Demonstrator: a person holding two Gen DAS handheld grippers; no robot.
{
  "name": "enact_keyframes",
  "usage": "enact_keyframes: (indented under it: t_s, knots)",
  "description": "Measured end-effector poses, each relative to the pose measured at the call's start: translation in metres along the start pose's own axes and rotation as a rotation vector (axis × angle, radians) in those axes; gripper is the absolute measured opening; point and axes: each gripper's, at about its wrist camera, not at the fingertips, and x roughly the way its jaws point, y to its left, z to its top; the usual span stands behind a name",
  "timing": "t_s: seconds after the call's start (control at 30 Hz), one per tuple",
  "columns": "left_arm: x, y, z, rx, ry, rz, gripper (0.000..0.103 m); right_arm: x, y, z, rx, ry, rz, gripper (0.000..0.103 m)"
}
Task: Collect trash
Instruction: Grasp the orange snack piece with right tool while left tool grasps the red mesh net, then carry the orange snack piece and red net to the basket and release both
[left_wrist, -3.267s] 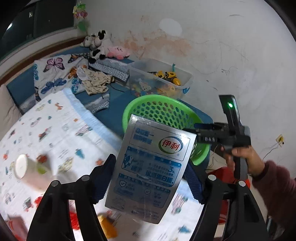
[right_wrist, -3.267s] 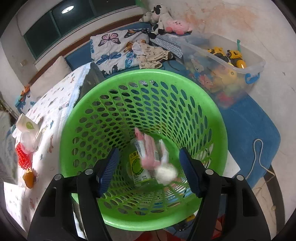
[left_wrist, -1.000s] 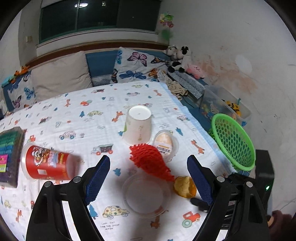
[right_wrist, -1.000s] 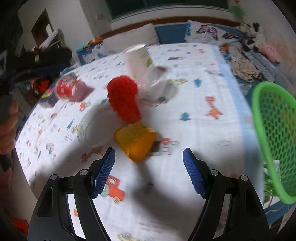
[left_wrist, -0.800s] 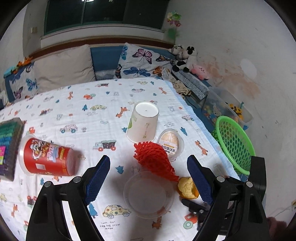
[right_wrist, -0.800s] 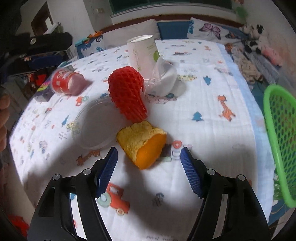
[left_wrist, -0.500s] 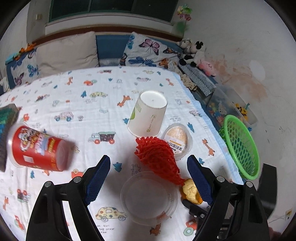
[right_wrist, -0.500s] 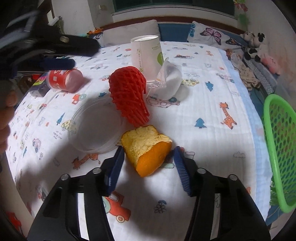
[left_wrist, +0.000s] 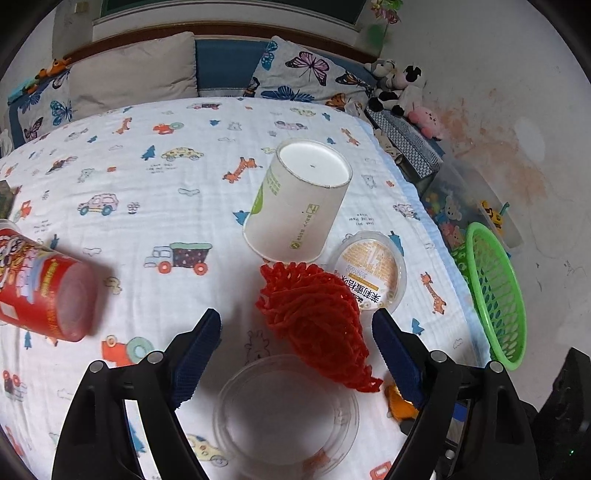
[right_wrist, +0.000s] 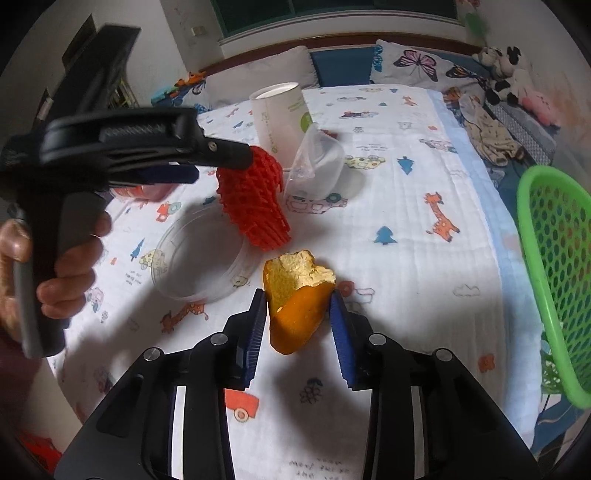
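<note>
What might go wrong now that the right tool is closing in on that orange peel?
The orange peel is curved and sits between the right tool's pads; it could slip or squirt out when squeezed. The left tool hovers open over the red foam net, which touches the clear plastic lid, so grabbing it might drag that lid.

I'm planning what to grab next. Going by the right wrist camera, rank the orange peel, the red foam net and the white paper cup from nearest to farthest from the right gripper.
1. Orange peel: between the right gripper fingers.
2. Red foam net: ahead, slightly left.
3. White paper cup: farthest back, upside down.
</note>
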Motion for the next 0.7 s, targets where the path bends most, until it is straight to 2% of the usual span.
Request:
enact_keyframes:
  t_s: [0.03, 0.17, 0.27, 0.43, 0.53, 0.7]
  knots:
    - [0.003, -0.001, 0.000, 0.001, 0.006, -0.002, 0.074, -0.003, -0.002, -0.001, 0.004, -0.005, -0.001, 0.035]
    - [0.014, -0.002, 0.001, -0.008, 0.028, 0.003, 0.073, -0.018, -0.010, -0.001, 0.021, -0.029, -0.007, 0.035]
    - [0.018, 0.000, 0.001, -0.016, 0.035, -0.005, 0.067, -0.030, -0.020, -0.001, 0.035, -0.048, -0.016, 0.035]
    - [0.021, -0.001, 0.002, -0.015, 0.040, -0.030, 0.046, -0.048, -0.041, -0.001, 0.075, -0.072, -0.035, 0.035]
    - [0.017, -0.004, 0.001, -0.001, 0.027, -0.029, 0.038, -0.057, -0.051, -0.001, 0.095, -0.087, -0.050, 0.035]
    - [0.004, -0.008, 0.000, 0.020, 0.003, -0.029, 0.032, -0.071, -0.069, 0.000, 0.122, -0.115, -0.082, 0.035]
